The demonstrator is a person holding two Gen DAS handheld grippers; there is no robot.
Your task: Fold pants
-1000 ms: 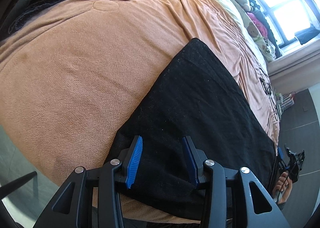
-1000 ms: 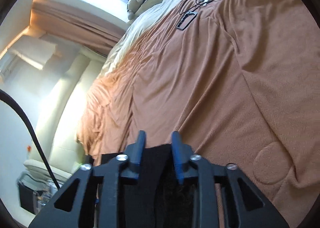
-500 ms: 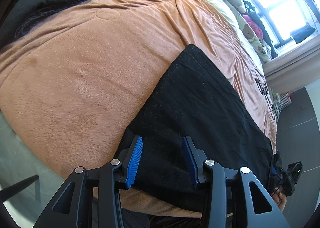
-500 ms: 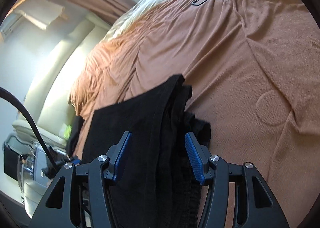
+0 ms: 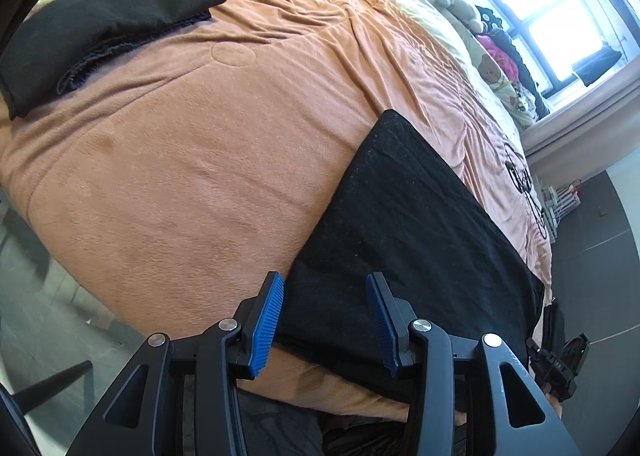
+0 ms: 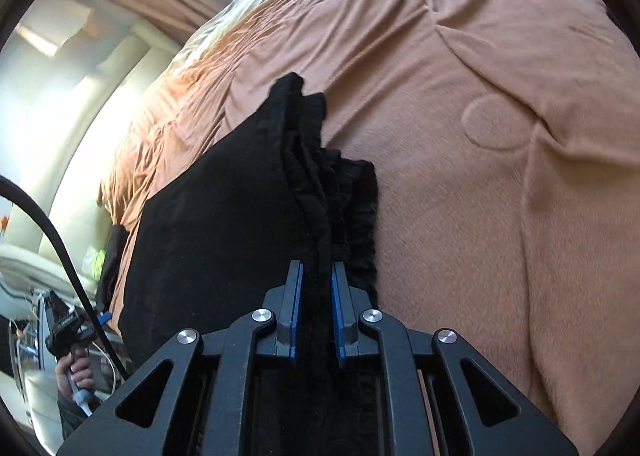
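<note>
- Left wrist view: the left gripper (image 5: 325,316) hangs with jaws moderately apart, gripping nothing, over the near edge of the black pants (image 5: 408,224) folded flat on the orange blanket (image 5: 192,160).
- Right wrist view: the right gripper (image 6: 316,316) has just closed, pinching the pants' (image 6: 224,216) bunched layered edge; the fabric looks soft and limp, best held at corners.

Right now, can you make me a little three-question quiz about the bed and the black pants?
1. True or false: the right tool is shut on the black pants' bunched edge.
2. What colour is the blanket?
3. The left tool is: A) open above a flat dark cloth, B) squeezing a pillow.

Key: 1 true; 2 orange; 3 A.
</note>
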